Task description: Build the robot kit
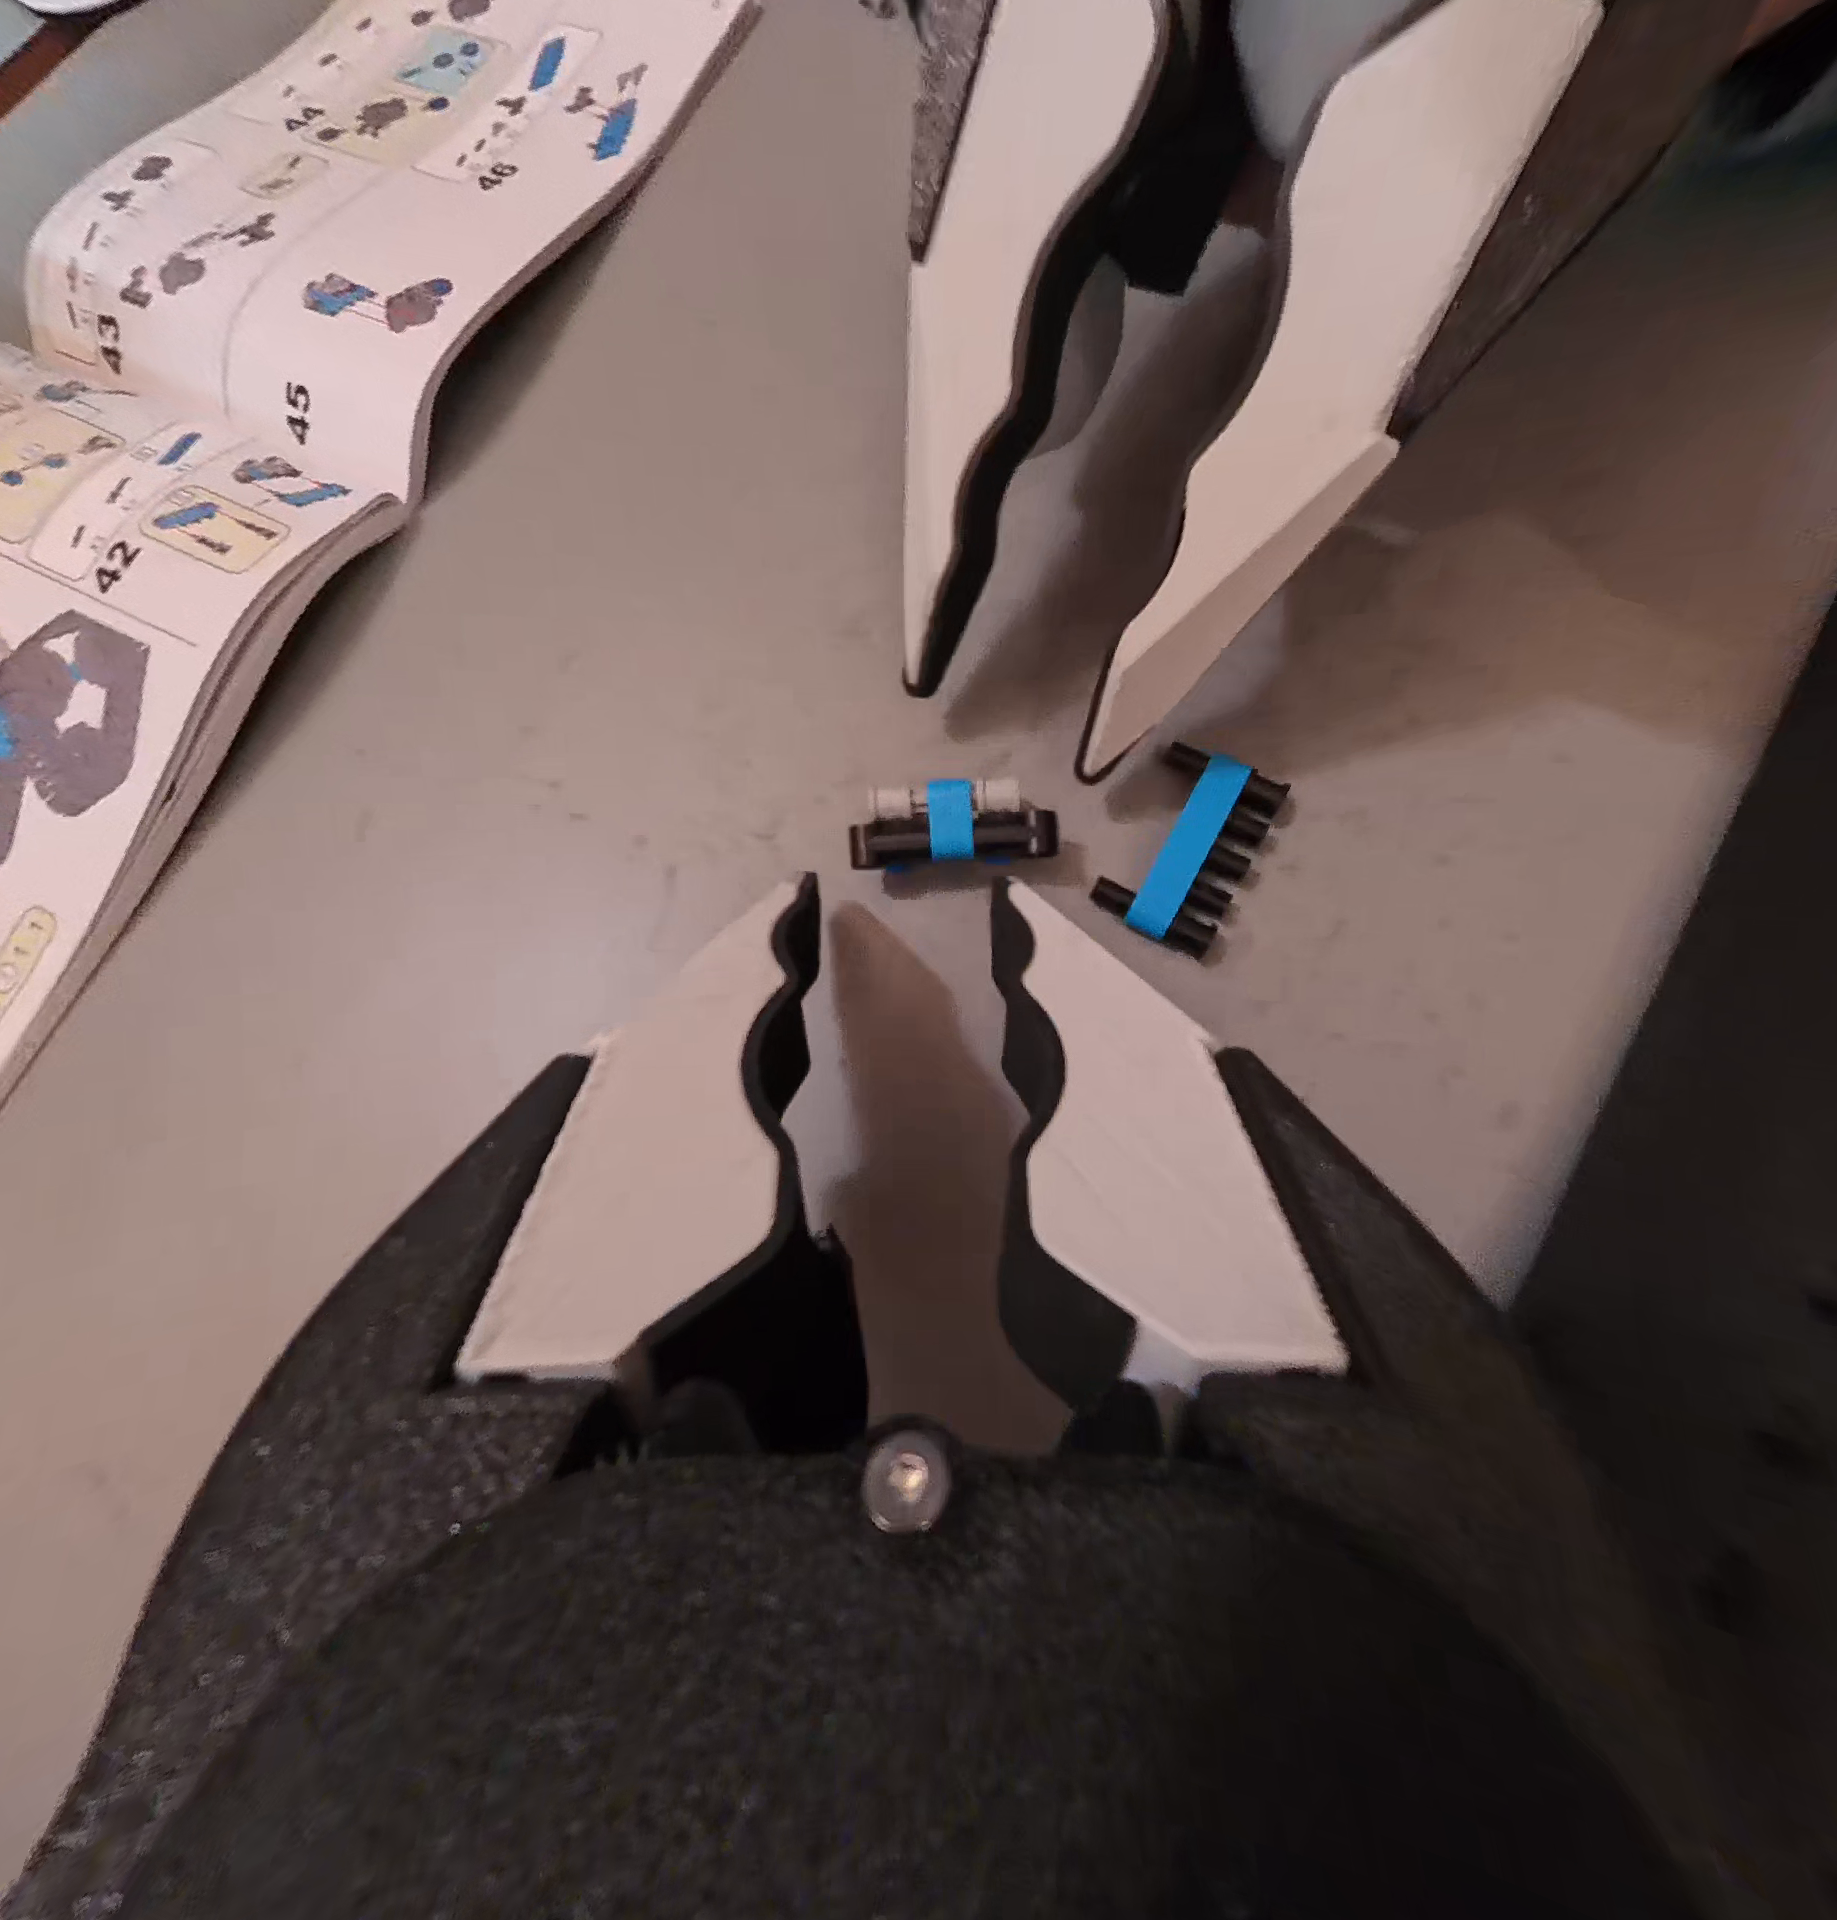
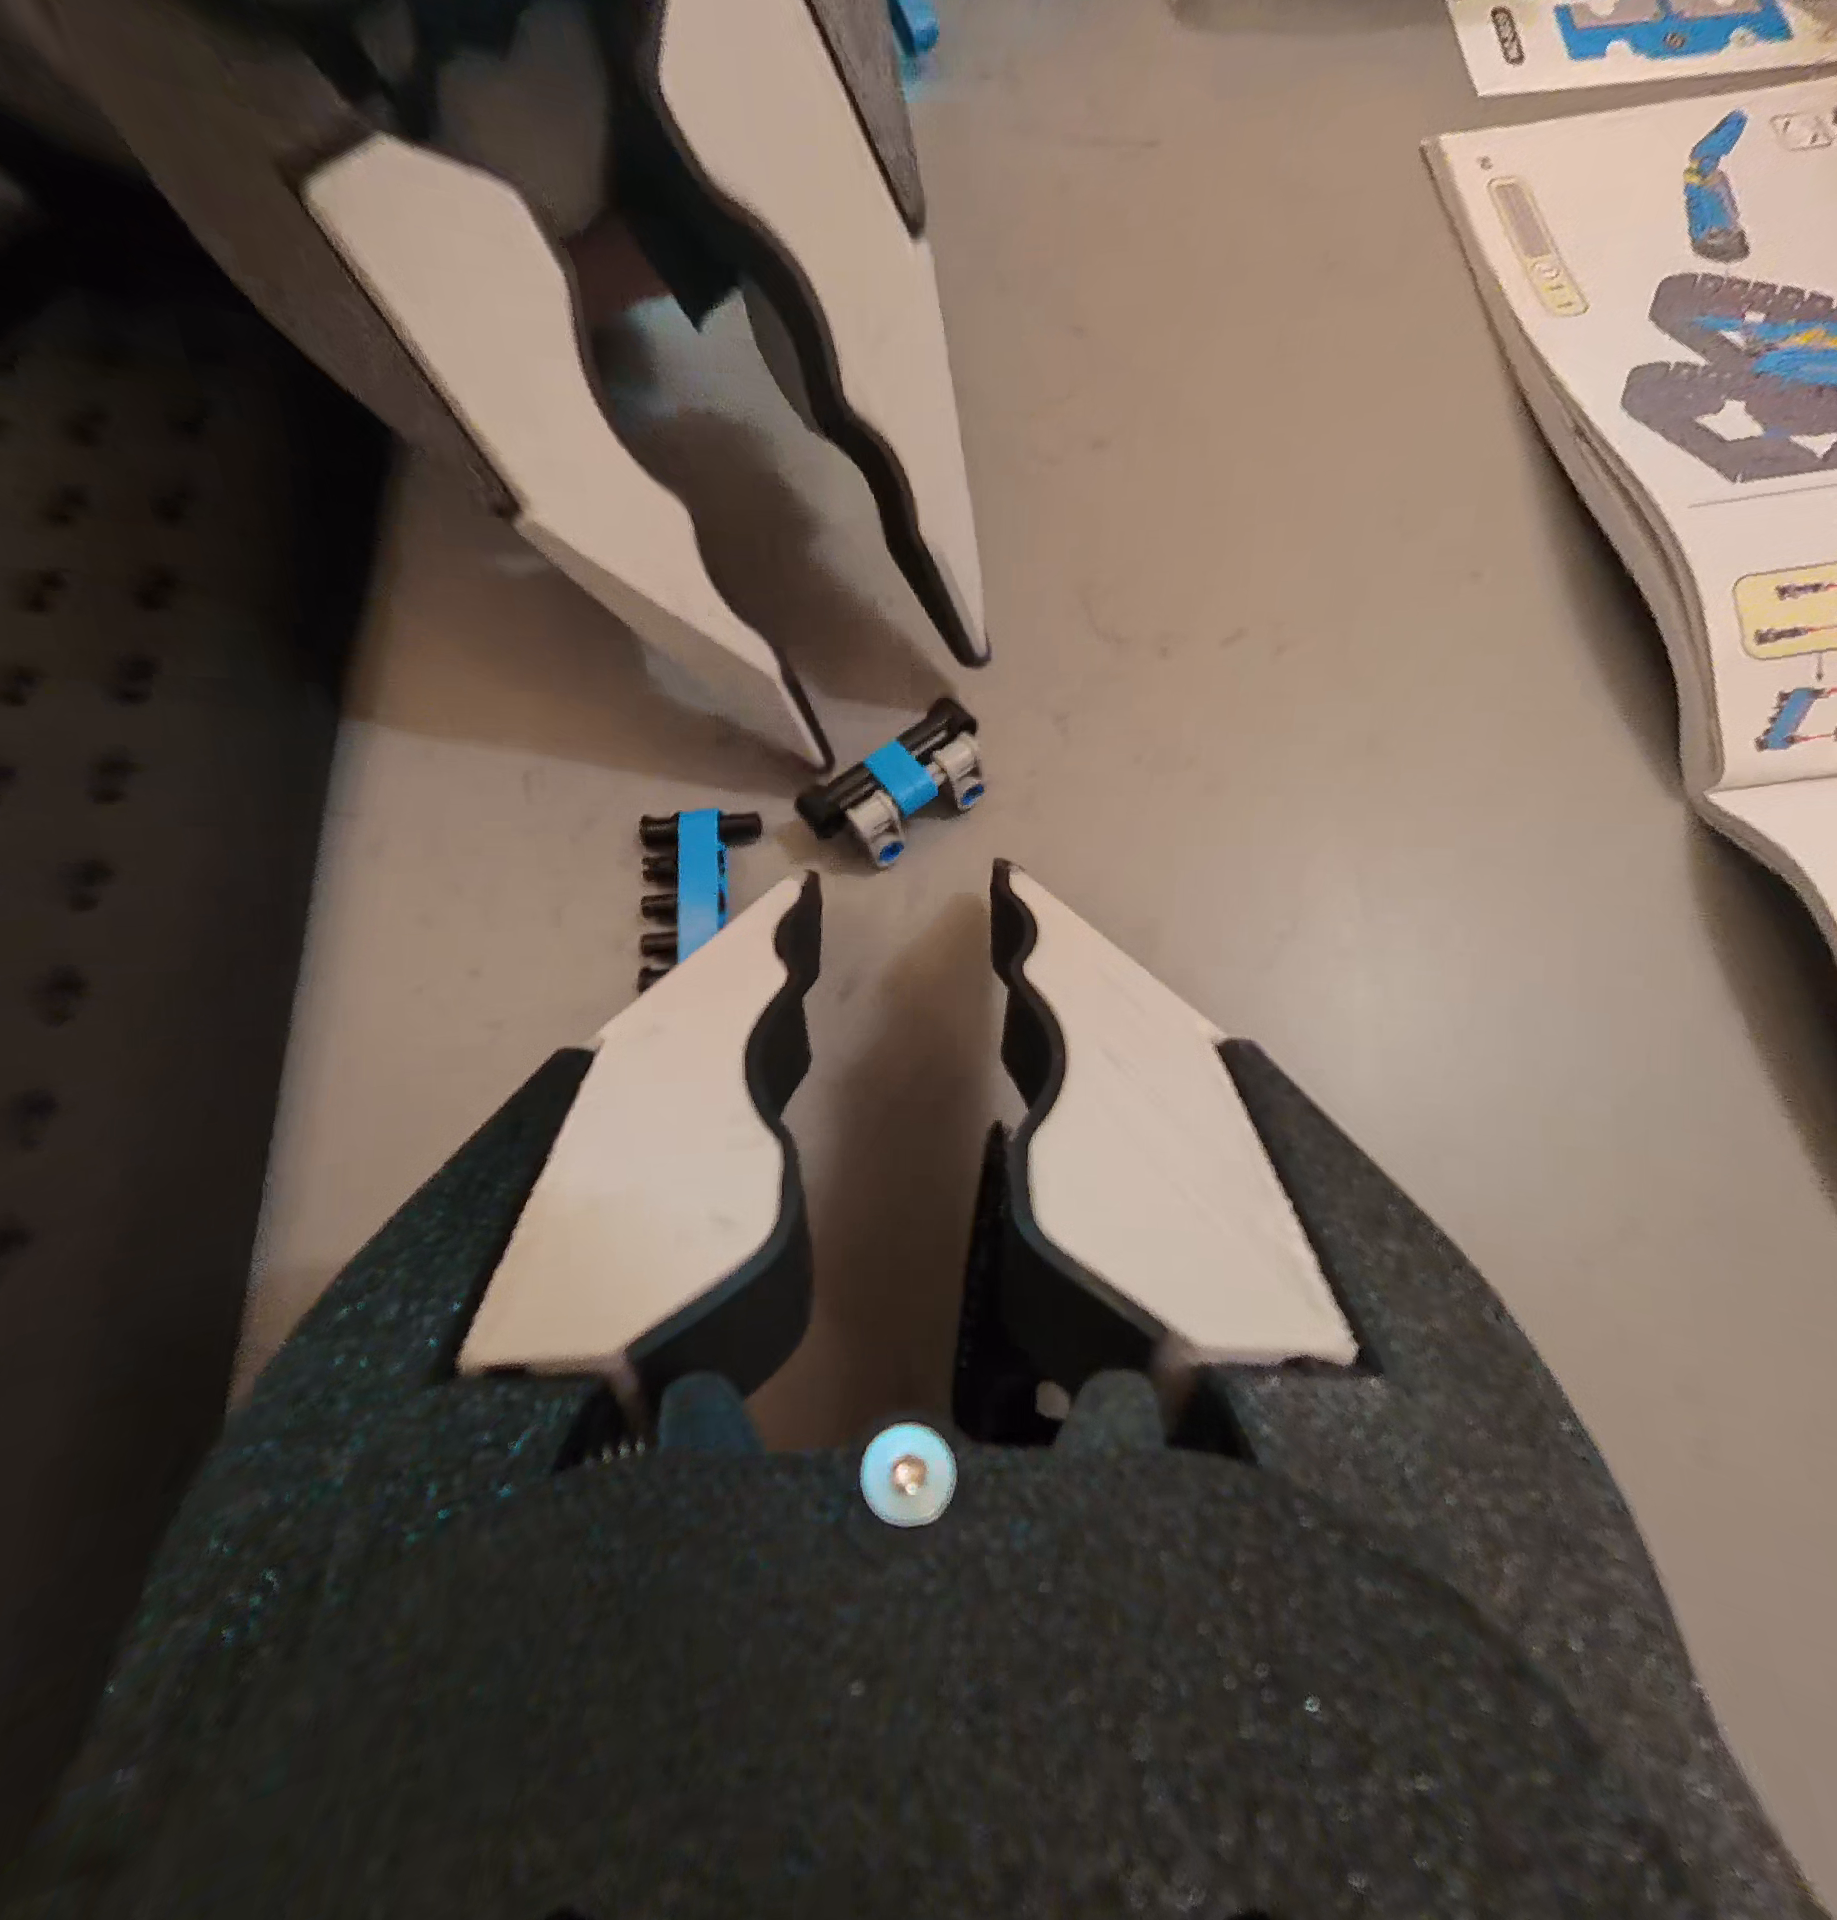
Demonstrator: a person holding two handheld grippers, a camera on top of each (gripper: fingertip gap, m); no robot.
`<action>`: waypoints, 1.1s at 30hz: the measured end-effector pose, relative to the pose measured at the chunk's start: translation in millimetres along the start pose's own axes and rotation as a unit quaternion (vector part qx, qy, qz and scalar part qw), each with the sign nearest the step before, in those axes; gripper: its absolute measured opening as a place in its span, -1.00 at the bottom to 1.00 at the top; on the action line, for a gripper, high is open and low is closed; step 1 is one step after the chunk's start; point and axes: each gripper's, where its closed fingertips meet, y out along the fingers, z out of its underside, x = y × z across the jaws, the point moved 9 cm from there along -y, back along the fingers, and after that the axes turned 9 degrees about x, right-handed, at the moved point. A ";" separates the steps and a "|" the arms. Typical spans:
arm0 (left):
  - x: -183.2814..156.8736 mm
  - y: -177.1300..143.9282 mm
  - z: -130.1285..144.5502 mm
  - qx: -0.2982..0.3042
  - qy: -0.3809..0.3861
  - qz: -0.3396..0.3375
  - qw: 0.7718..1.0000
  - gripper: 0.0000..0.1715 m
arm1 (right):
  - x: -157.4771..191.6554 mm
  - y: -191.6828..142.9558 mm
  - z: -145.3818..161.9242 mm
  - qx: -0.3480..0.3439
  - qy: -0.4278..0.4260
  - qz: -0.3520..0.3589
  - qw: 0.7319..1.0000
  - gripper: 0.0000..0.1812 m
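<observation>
A grey-beige surface [image 1: 581, 831] fills both views, bordered on one side by a dark panel dotted with holes [image 2: 83, 831], with an open building-instruction booklet [image 1: 218, 364] lying on it well away from the tools. The left tool [image 1: 903, 894] and right tool [image 2: 903, 883] face each other tip to tip, both released and holding nothing. Between them lie a small black, grey and blue brick assembly [image 1: 950, 826] and, just beside it, a blue beam studded with black pins [image 1: 1194, 852].

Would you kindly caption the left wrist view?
Two open grippers face across two small blue-and-black brick assemblies beside an instruction booklet.
</observation>
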 end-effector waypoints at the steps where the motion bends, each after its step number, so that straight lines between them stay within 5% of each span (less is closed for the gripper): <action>1: -0.2 2.4 -1.5 0.001 0.003 0.006 1.000 -0.63 | -1.2 -0.1 -1.6 -0.010 -0.004 -0.003 1.000 -0.64; 5: 0.7 8.3 -9.2 -0.010 -0.001 0.026 1.000 -0.74 | -1.9 0.4 -2.4 -0.015 -0.006 -0.037 0.999 -0.77; 16: 2.7 5.6 -15.6 -0.052 -0.013 0.037 0.998 -0.98 | -8.3 -10.6 15.4 -0.014 0.018 -0.039 0.999 -0.71; 24: 1.5 4.0 -28.4 -0.095 -0.025 0.069 0.993 -1.00 | -10.1 -4.9 10.0 -0.024 0.032 -0.028 0.999 -0.65; 28: 2.6 4.5 -42.6 -0.113 -0.047 0.081 0.989 -0.99 | -11.4 -6.4 9.4 -0.018 0.031 0.002 0.999 -0.83; 33: 12.6 -8.8 -35.0 -0.131 -0.086 0.102 0.982 -0.76 | -13.3 -27.1 11.7 -0.089 0.051 0.020 0.994 -0.83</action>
